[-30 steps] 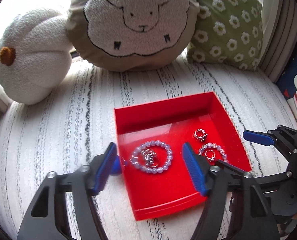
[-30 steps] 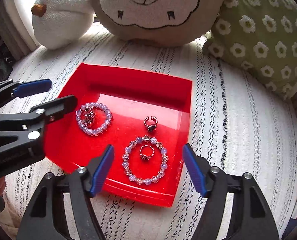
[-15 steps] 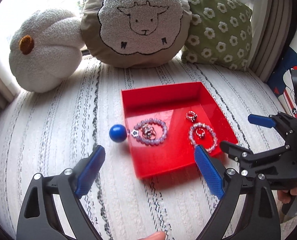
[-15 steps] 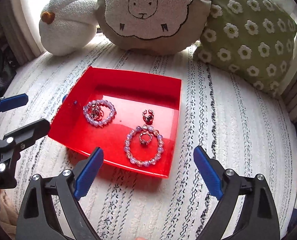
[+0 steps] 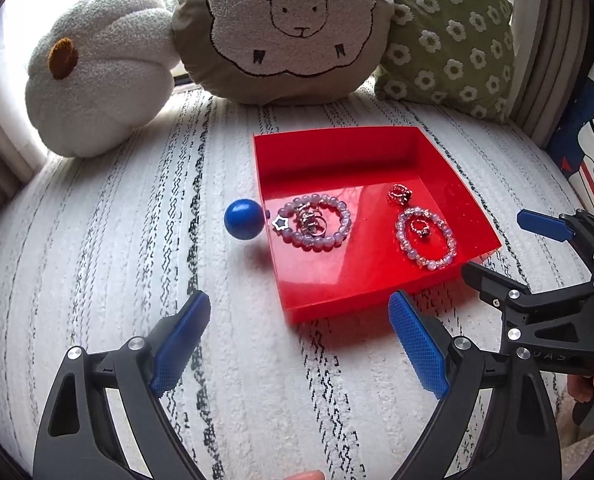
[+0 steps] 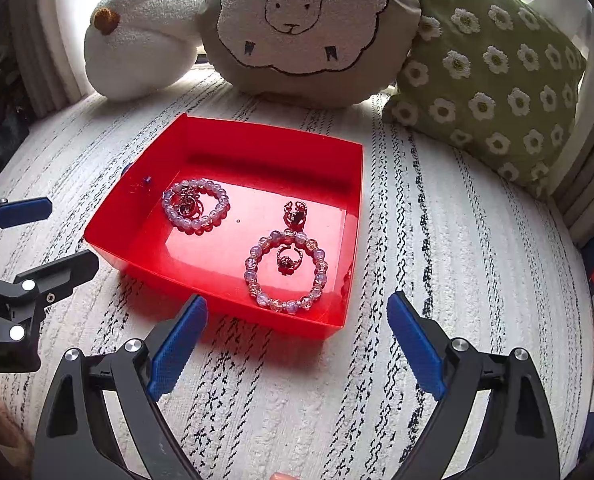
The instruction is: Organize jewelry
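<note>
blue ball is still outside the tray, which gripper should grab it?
Left, probably. The blue ball lies against the red tray's left wall, ahead of the open left gripper. The right gripper, also open, faces the tray's other side.

A white cushioned surface with black woven stripes (image 5: 137, 240) carries a red tray (image 5: 337, 148), a blue ball (image 5: 243, 219) just beside its left wall (touching or not, unclear), and three pillows along the back: white pumpkin-shaped (image 5: 97, 76), sheep-faced (image 5: 289, 28), green floral (image 5: 449, 36).
</note>
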The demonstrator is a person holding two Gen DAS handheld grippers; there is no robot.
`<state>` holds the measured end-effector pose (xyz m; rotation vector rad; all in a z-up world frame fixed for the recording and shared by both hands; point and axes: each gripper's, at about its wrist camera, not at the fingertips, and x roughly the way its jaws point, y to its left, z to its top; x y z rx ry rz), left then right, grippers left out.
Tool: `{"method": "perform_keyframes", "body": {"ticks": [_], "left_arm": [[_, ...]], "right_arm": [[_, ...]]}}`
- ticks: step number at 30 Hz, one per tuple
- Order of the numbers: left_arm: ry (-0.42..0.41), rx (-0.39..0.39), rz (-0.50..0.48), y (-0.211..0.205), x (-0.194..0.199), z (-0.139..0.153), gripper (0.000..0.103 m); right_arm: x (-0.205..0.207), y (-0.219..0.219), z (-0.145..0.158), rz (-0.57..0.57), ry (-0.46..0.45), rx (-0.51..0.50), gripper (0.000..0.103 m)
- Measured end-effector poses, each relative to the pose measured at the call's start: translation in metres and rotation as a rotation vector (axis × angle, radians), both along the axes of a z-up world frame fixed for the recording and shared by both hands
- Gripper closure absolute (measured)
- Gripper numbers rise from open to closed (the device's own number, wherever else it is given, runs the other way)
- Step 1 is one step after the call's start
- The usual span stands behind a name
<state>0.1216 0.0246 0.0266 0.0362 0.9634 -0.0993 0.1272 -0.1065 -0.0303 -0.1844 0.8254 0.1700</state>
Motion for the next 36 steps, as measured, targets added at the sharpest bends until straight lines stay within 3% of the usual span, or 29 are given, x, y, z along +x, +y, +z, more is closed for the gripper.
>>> {"method": "perform_keyframes", "body": {"ticks": [9, 36], "left_arm": [[0.01, 0.004, 0.02, 0.0032, 0.0014, -0.0045, 0.016], [0.031, 0.008, -0.001, 0.0006, 0.0012, -0.0088, 0.016]], "right_arm": [[0.004, -0.0073, -0.004, -0.016, 0.033, 0.056, 0.014], [0.0017, -0.0023, -0.0036, 0.001, 0.036, 0.047, 0.014]]}}
